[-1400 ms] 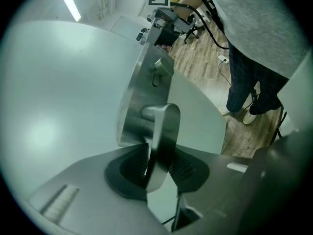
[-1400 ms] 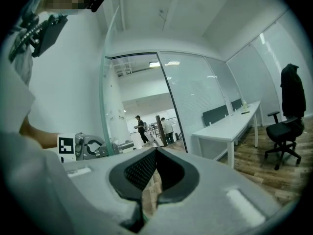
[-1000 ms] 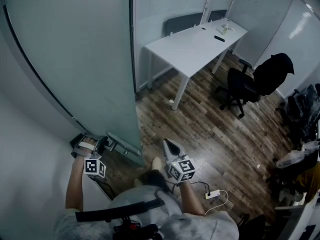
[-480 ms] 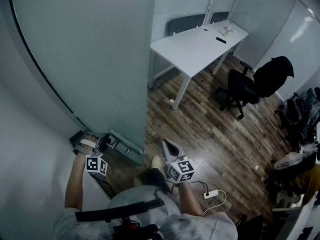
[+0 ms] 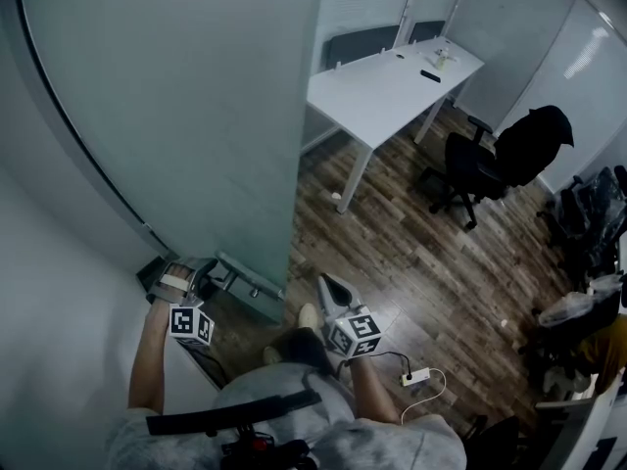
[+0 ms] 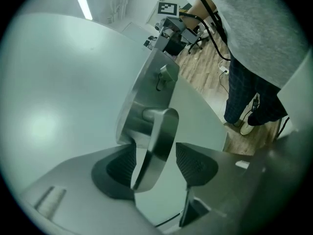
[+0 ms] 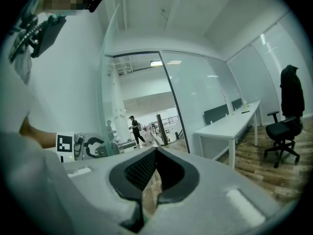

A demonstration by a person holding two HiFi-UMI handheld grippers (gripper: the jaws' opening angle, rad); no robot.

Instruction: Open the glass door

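The frosted glass door (image 5: 186,116) stands swung open, its free edge running down the middle of the head view. The metal lever handle (image 6: 159,136) sits on a steel lock plate (image 6: 149,89). My left gripper (image 6: 155,150) is around that handle. Its jaws have just been opening; the handle lies between the pads with a gap on the right side, so nothing is gripped. In the head view the left gripper (image 5: 199,275) is at the door's lower edge by the handle (image 5: 238,280). My right gripper (image 5: 329,286) hangs apart over the floor, and the right gripper (image 7: 156,152) is shut and empty.
A white desk (image 5: 392,91) stands beyond the door, with a black office chair (image 5: 490,164) to its right. A power strip with a cable (image 5: 416,378) lies on the wood floor near my feet. A person (image 7: 133,129) walks behind the glass.
In the head view the door's free edge has swung to the right, covering more of the desk. The left gripper stays at the handle. The right gripper has barely moved.
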